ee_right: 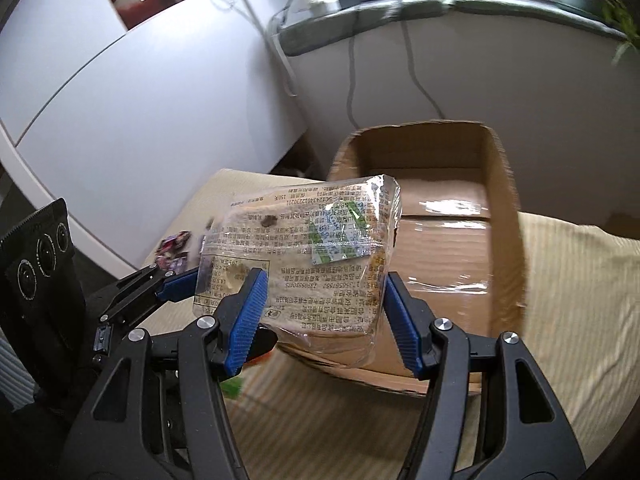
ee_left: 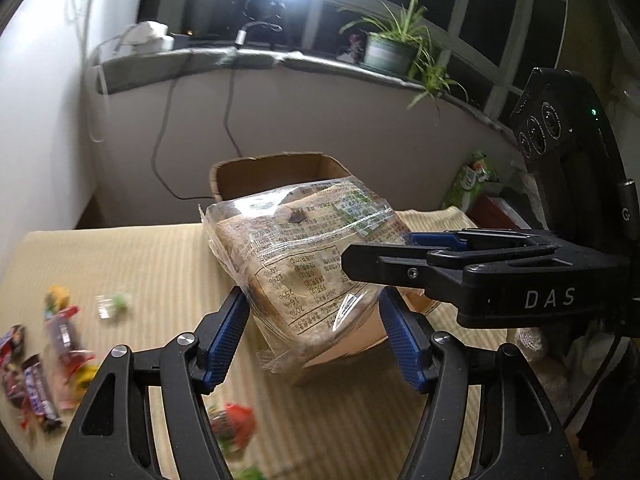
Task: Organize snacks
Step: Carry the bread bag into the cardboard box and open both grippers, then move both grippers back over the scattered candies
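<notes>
A clear bag of sliced bread (ee_left: 296,252) hangs in the air, held from two sides. My left gripper (ee_left: 314,332) is shut on its lower end. My right gripper (ee_right: 322,312) is shut on it too, and its fingers reach in from the right in the left wrist view (ee_left: 384,260). The bread bag (ee_right: 316,248) is just in front of and above an open cardboard box (ee_right: 444,224) on the striped beige cloth (ee_right: 568,300). The box (ee_left: 260,176) also shows behind the bag in the left wrist view.
Several small candy bars (ee_left: 40,376) and wrapped sweets (ee_left: 112,304) lie on the cloth at the left. A red packet (ee_left: 236,424) lies near my left gripper. A green snack bag (ee_left: 472,184) stands at the far right. A windowsill with a potted plant (ee_left: 396,48) is behind.
</notes>
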